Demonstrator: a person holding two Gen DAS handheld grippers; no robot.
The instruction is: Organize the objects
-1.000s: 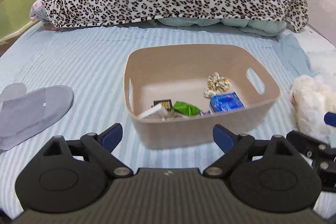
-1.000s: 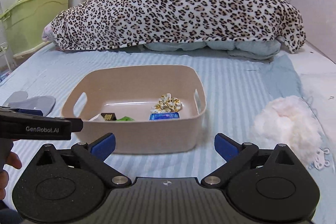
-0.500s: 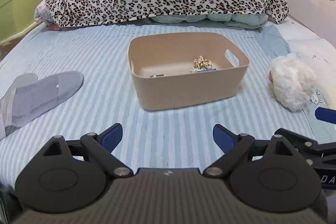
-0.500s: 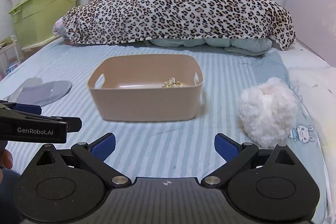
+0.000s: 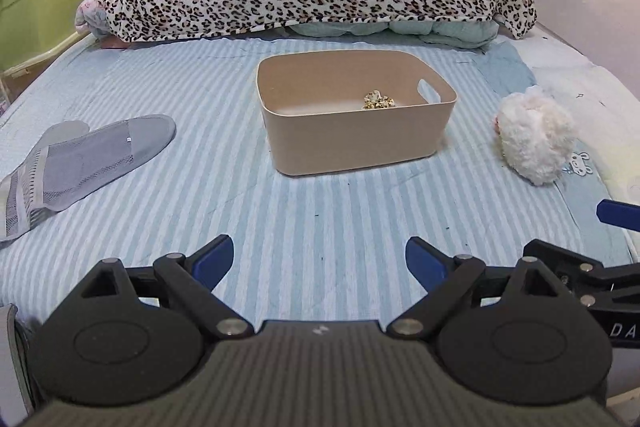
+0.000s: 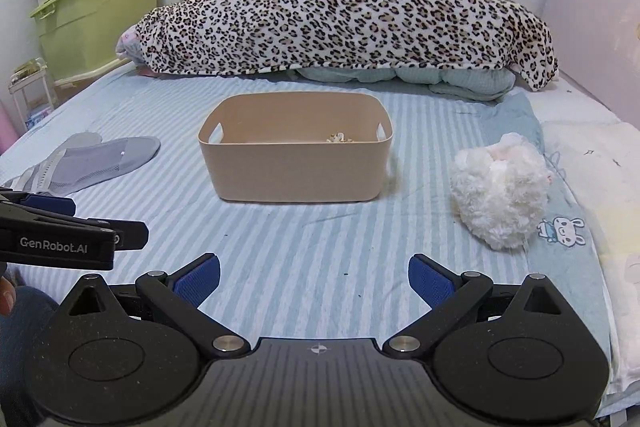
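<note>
A: How far along is the tidying?
B: The beige bin [image 5: 356,131], straight ahead of both tools, holds a leopard scrunchie [image 5: 378,101]. The grey sock [image 5: 86,159] lies ahead-left and the white plush [image 6: 500,189] ahead-right, both on the bed [image 5: 300,227], probably left to do.
A: And the tools?
B: Left tool [image 5: 319,259] and right tool [image 6: 314,277] are spread, holding nothing.

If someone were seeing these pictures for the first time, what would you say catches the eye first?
The leopard-print blanket, heaped across the far end of the striped bed, dominates both views. In front of it the beige bin sits mid-bed, with a grey sock flat to its left and a fluffy white plush toy to its right. Both the left gripper and the right gripper are open and empty.
</note>
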